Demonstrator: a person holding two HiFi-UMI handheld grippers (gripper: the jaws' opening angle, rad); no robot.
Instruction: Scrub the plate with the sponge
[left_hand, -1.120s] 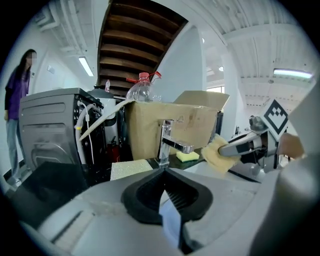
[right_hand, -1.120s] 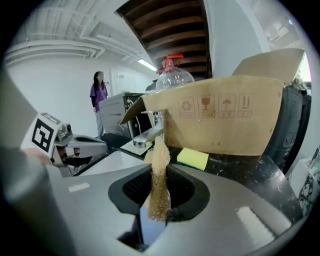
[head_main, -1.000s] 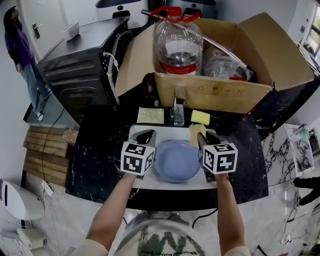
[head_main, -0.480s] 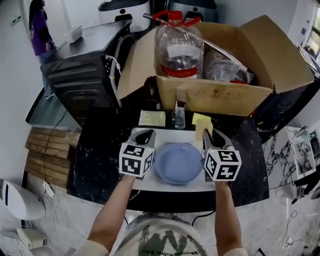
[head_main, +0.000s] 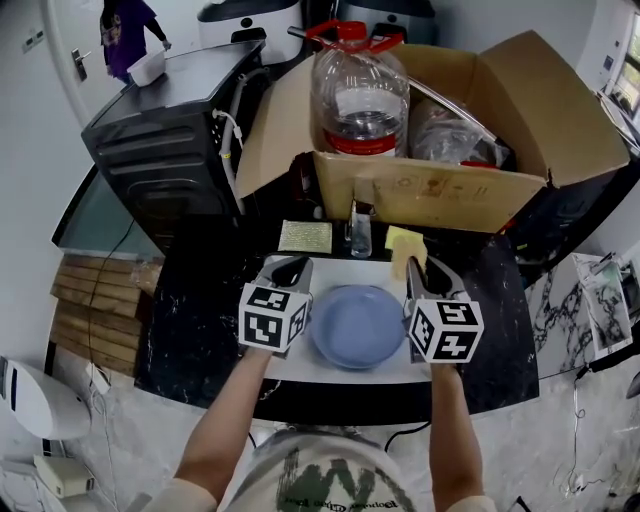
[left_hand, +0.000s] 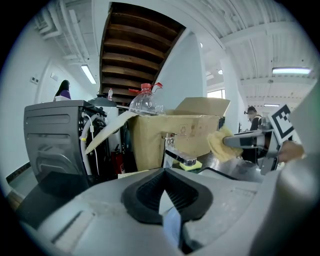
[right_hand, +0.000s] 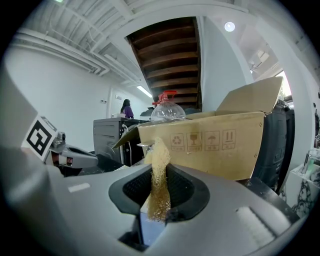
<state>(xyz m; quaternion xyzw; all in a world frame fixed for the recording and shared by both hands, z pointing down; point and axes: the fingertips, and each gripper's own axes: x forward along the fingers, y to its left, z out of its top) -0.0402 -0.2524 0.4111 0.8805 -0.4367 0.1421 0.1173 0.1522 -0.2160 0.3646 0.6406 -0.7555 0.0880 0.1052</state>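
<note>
my left gripper (head_main: 288, 270) stays clamped on the near-left rim of the one blue plate (head_main: 355, 325), which hasn't shifted on the worktop (head_main: 195, 330) in the last half second. my right gripper (head_main: 420, 272) keeps its jaws closed on one tan sponge (right_hand: 157, 175) at the plate's far right edge. a second, yellow sponge (left_hand: 191, 165) lies by the tap (left_hand: 181, 150).

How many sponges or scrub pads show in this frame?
3. A tan sponge is clamped in the right gripper; a yellow sponge lies right of the faucet; a flat greenish pad lies left of it. The box may hide more.
</note>
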